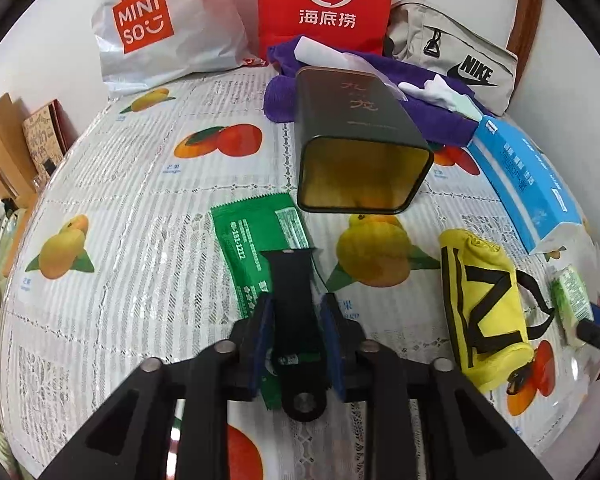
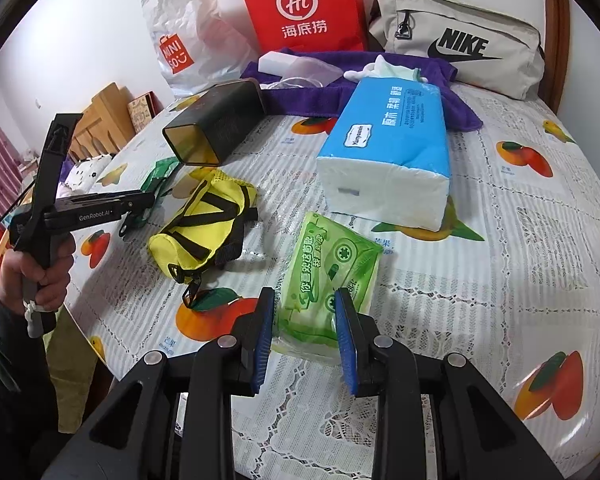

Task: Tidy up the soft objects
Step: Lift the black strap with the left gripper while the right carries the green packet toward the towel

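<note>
Right now: both claws are working low over the fruit-print tablecloth [image 2: 500, 260].
Right gripper [image 2: 306, 320]: sitting spread open, its blue pads straddling the near end of the green tissue pack [image 2: 328, 276] without pinching it yet.
Left gripper [image 1: 296, 320]: closing on a black strap [image 1: 292, 280], with the green sachet [image 1: 256, 232] lying flat beneath it.
Handling: the tissue pack is looking light, squashy and slick in its film (likely best pinched across its short width, near the end).
At 11 o'clock, right view: a yellow pouch [image 2: 204, 220], soft and floppy, is lying on its side.
At 1 o'clock: the blue tissue brick [image 2: 392, 136] is showing Chinese print.
Farther, 11 o'clock: a dark tin [image 2: 216, 124] is lying open-mouthed.
Far edge: bags reading "MINISO" [image 2: 180, 40], "Hi" [image 2: 304, 8] and "NIKE" [image 2: 460, 36] are standing by the wall.
</note>
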